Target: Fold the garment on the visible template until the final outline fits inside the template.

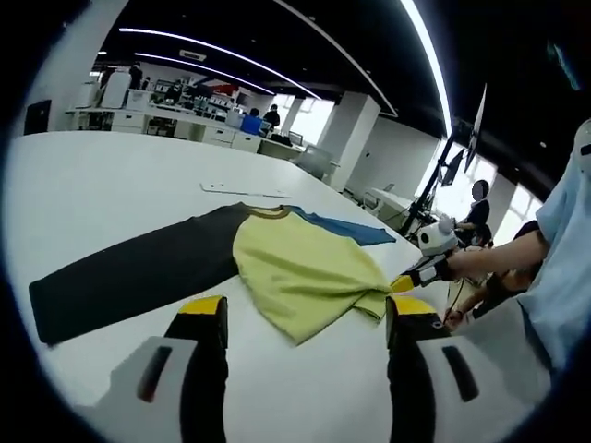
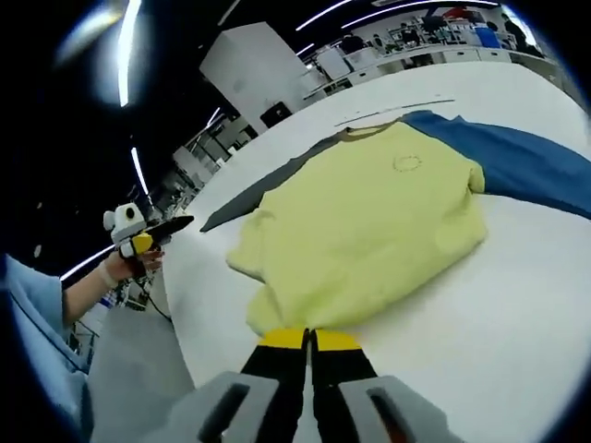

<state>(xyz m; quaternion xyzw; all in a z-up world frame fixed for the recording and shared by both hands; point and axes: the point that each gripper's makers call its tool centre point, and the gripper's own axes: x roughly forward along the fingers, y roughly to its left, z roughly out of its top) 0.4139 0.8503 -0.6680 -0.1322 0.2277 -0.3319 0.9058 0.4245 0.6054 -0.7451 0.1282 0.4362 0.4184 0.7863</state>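
Plenty of bare table (image 1: pixel 111 194) ahead of my left gripper (image 1: pixel 305 323); its jaws stand wide apart with nothing between them. Past the fingertips the shirt (image 1: pixel 295 268) lies flat, no real obstacle. My right gripper (image 2: pixel 309 340) is pinched on the hem, open table to its right.

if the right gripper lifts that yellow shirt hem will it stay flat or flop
Likely flop: the yellow shirt already lies rumpled and bunched where the right gripper pinches it. Probably light too, being thin cloth. The dark sleeve would likely drag along the table.
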